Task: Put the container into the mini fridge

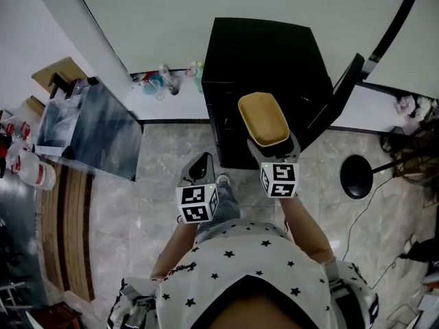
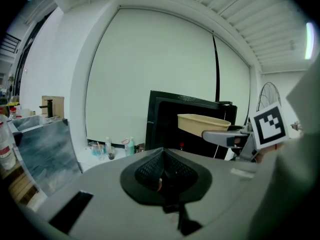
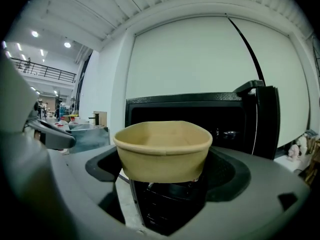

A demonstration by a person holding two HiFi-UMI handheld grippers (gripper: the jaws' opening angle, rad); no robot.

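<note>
Tile floor runs between the person and the black mini fridge, whose door stands swung out to the right. The right hand-held gripper clamps the tan container just before the fridge's open front. The left hand-held gripper, jaws pressed together on nothing, hangs lower left. The fridge's interior is too dark to read.
</note>
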